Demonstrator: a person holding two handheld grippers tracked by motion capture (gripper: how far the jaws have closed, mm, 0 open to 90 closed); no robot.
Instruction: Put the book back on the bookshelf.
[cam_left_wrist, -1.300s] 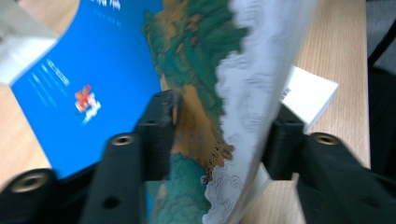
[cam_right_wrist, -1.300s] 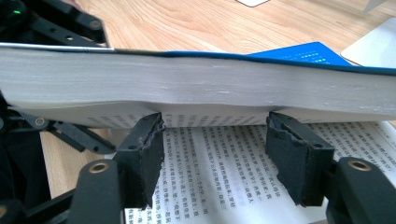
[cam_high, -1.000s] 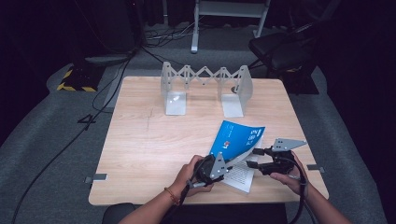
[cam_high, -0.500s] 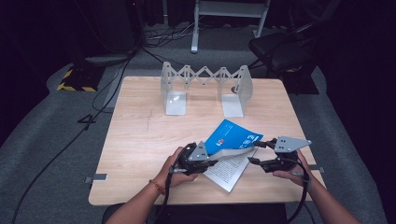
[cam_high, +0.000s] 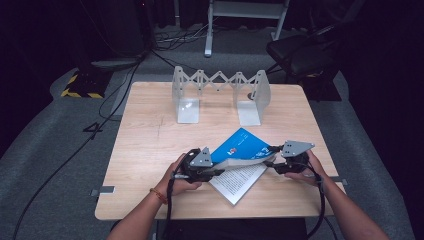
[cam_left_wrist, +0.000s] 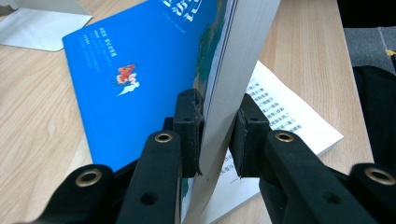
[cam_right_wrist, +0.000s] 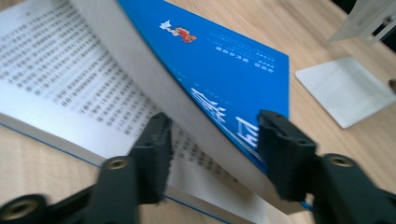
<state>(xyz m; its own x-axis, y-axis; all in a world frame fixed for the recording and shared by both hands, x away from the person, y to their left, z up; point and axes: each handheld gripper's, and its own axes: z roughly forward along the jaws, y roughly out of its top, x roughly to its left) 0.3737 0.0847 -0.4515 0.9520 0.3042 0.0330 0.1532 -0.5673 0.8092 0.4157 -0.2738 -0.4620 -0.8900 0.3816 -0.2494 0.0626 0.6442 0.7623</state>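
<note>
A blue-covered book (cam_high: 242, 145) lies open near the table's front edge, its printed pages (cam_high: 240, 182) flat on the wood. A thick block of pages with the cover is lifted off them. My left gripper (cam_high: 217, 170) is shut on the near edge of that block (cam_left_wrist: 233, 70), one pad on each side. My right gripper (cam_high: 270, 159) is at the block's other end. Its jaws (cam_right_wrist: 212, 149) have just been closing and straddle the block (cam_right_wrist: 196, 116) with the pads still apart from it.
A metal expanding book rack (cam_high: 220, 82) stands at the back of the wooden table (cam_high: 150, 150), its flat foot plates (cam_right_wrist: 345, 88) resting on the wood behind the book. A dark chair (cam_high: 305, 50) and floor cables (cam_high: 115, 95) lie beyond the table.
My left gripper has shifted left with the page block, lifting it off the flat pages. My right gripper has come in to the block's other end and its jaws have narrowed.
</note>
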